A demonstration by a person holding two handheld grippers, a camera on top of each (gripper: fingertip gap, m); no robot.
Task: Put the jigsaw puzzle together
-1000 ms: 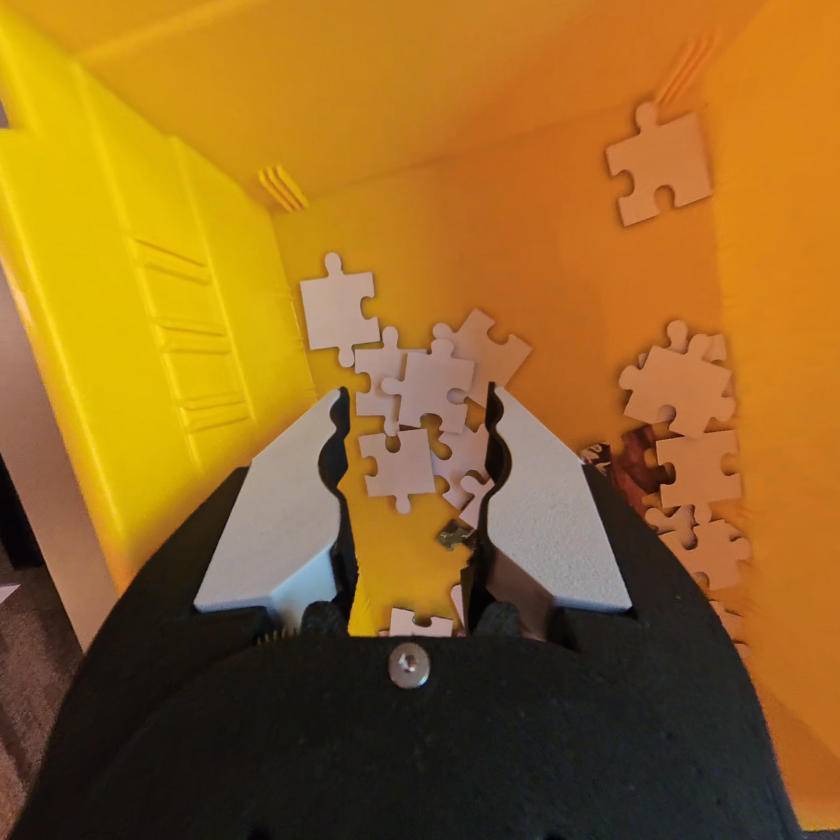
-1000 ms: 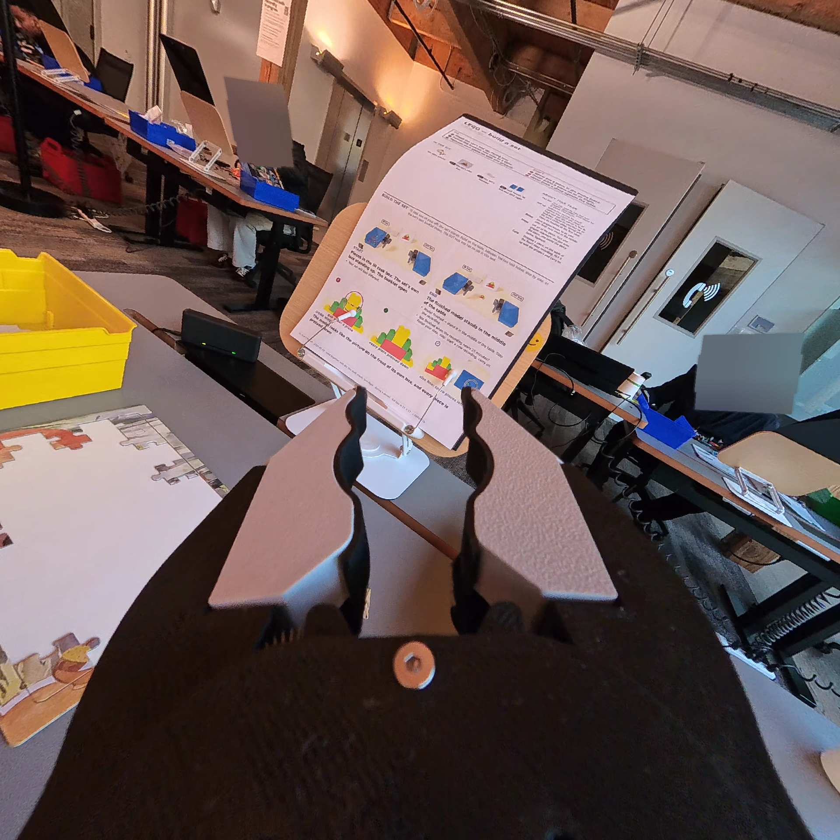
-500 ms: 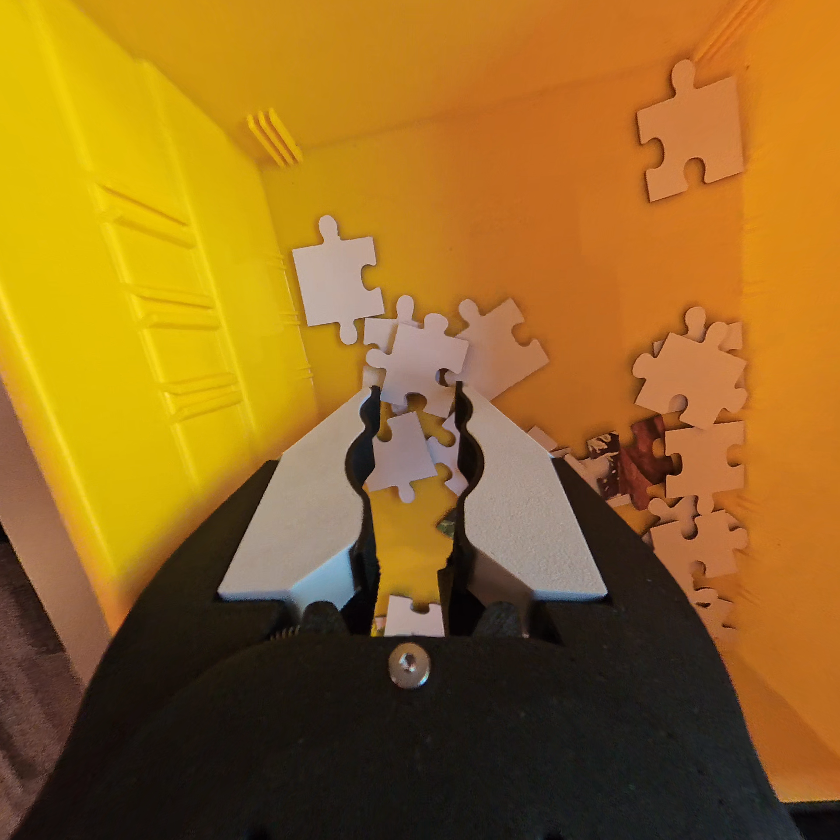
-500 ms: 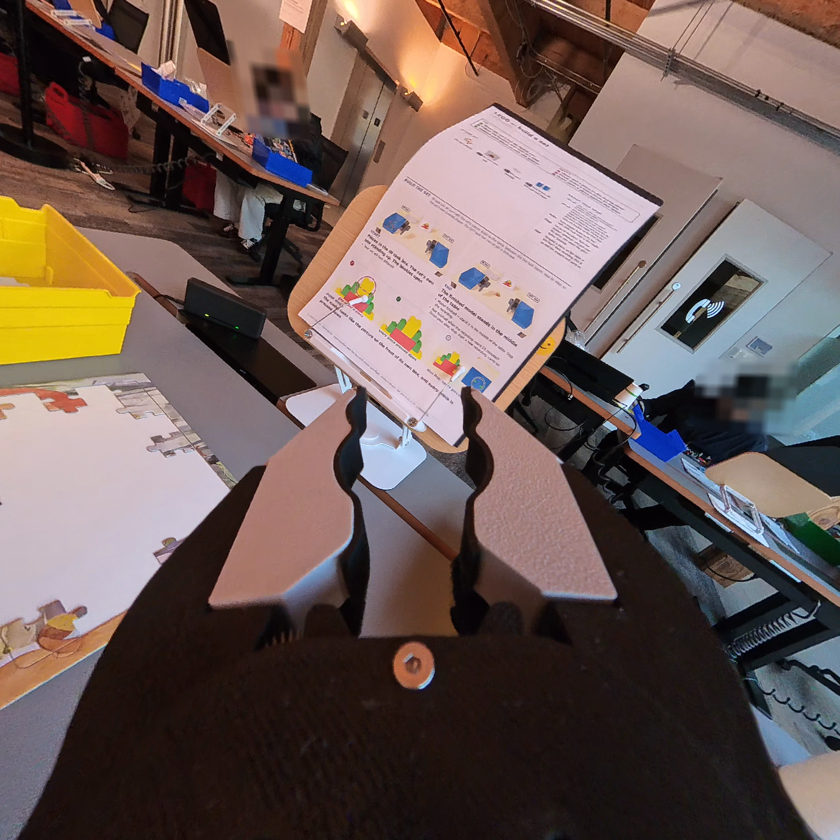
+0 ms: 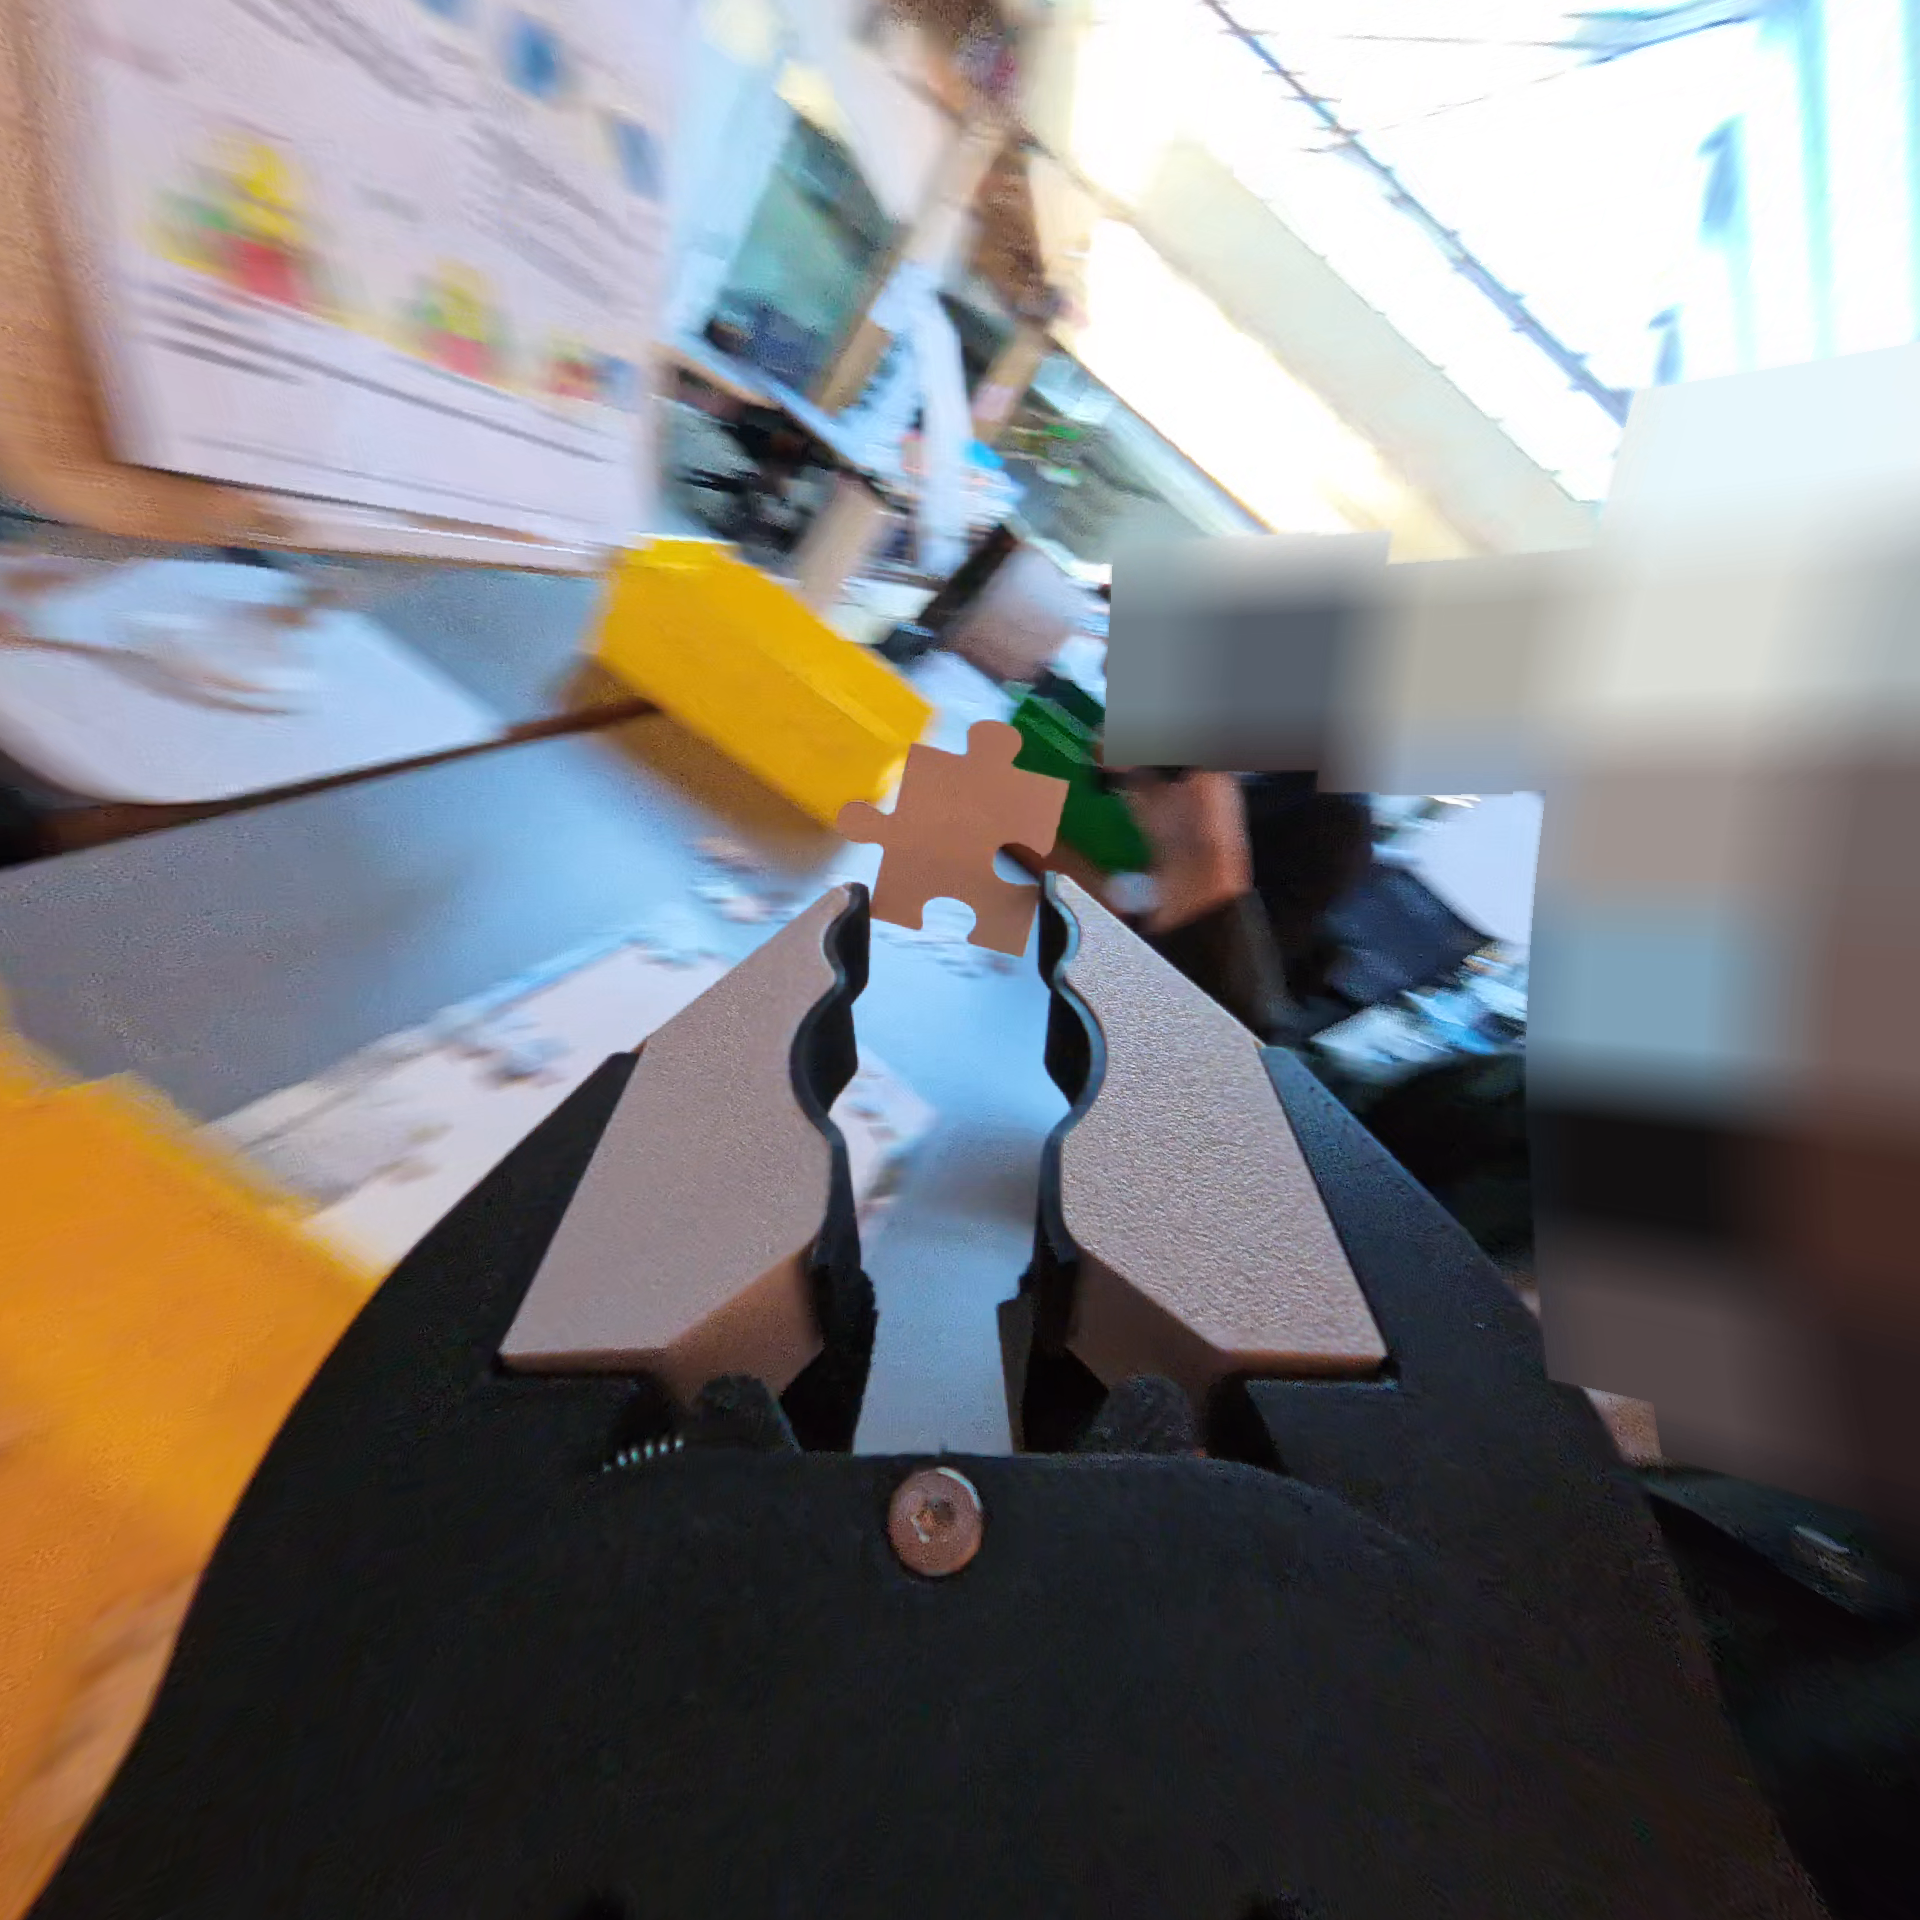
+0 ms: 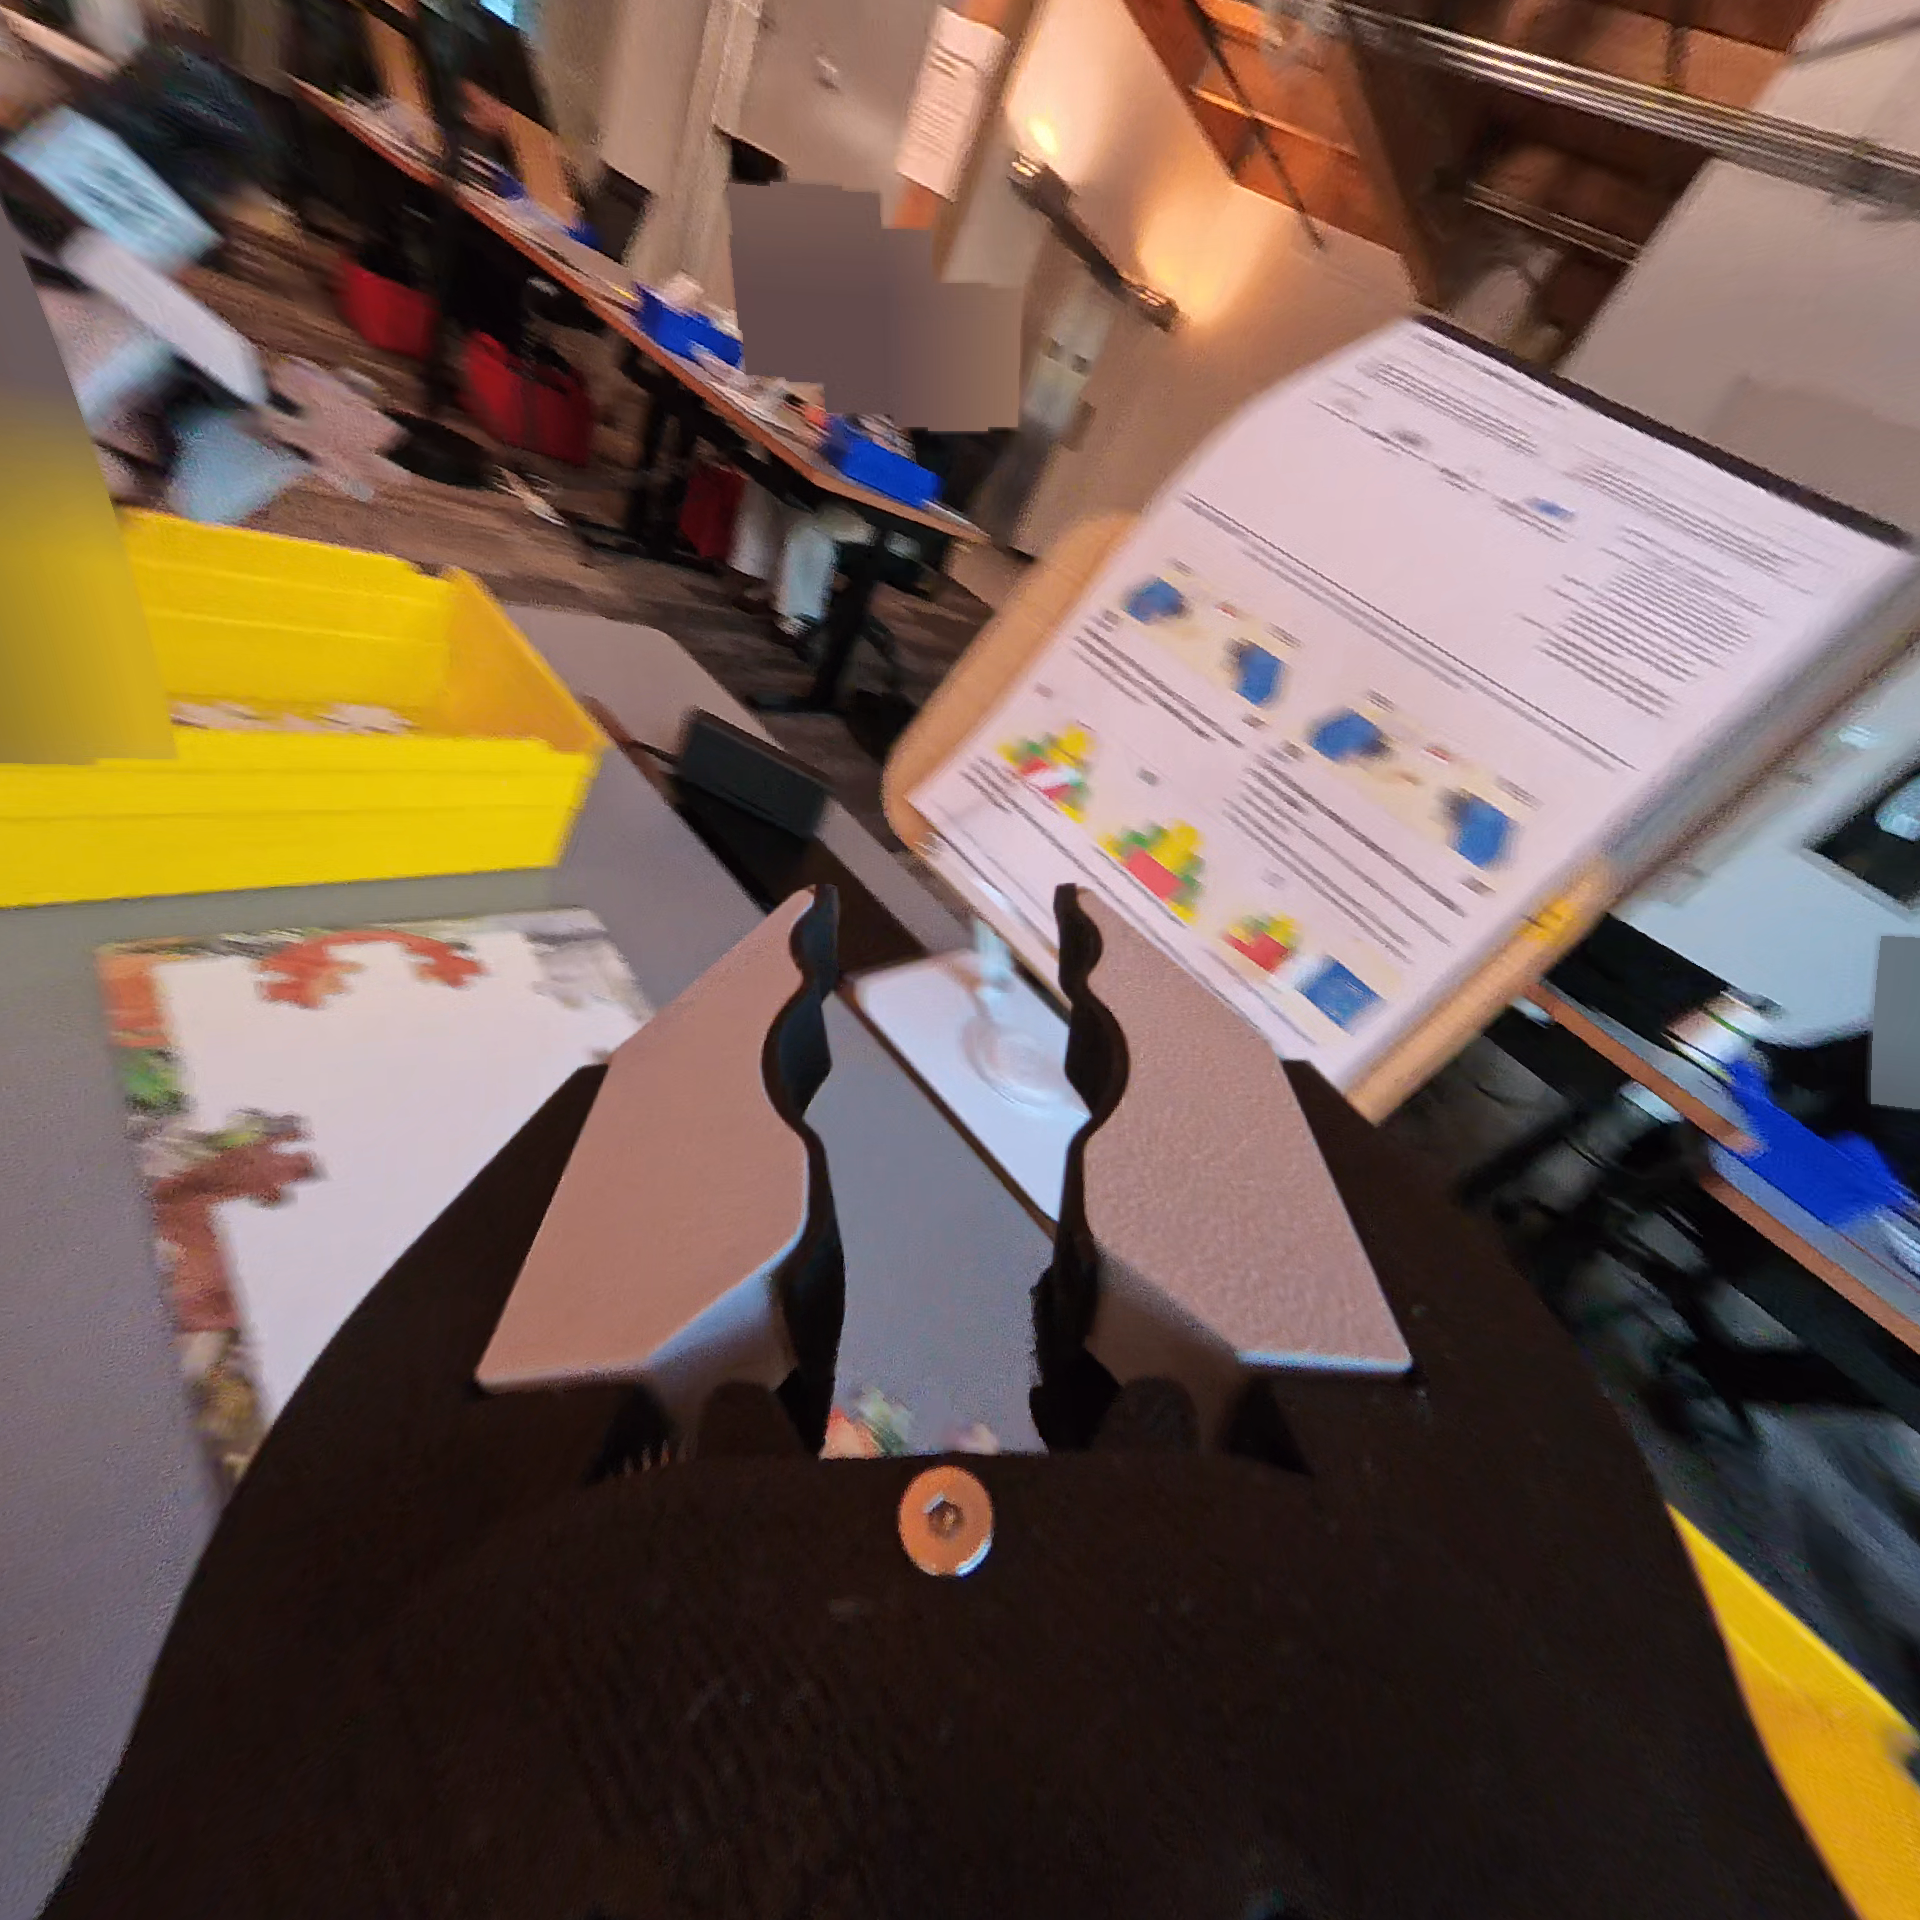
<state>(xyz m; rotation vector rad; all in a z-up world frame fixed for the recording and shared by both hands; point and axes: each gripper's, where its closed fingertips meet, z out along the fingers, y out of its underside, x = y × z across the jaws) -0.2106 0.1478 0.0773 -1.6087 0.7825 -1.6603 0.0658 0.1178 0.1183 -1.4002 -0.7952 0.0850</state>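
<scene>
My left gripper (image 5: 951,894) is shut on a puzzle piece (image 5: 956,831), pinched at its lower edge between the fingertips, plain back facing the camera, held in the air above the grey table (image 5: 312,935). The left wrist view is motion-blurred. The part-built jigsaw puzzle (image 6: 416,1049) lies flat on the table at left in the right wrist view, with a coloured border and a white middle. My right gripper (image 6: 948,899) is open and empty, above the table to the right of the puzzle.
A yellow bin (image 6: 312,810) with loose pieces stands behind the puzzle. A yellow bin (image 5: 727,665) also shows in the left wrist view. An instruction sheet on a wooden stand (image 6: 1403,748) rises at right, with a black box (image 6: 748,769) beside it. Other desks stand beyond. My hands' fingertips stand some 30 cm from each other.
My left gripper closed on a piece inside the yellow bin and lifted it out, swinging fast. My right gripper stayed open and turned left, so more of the puzzle shows.
</scene>
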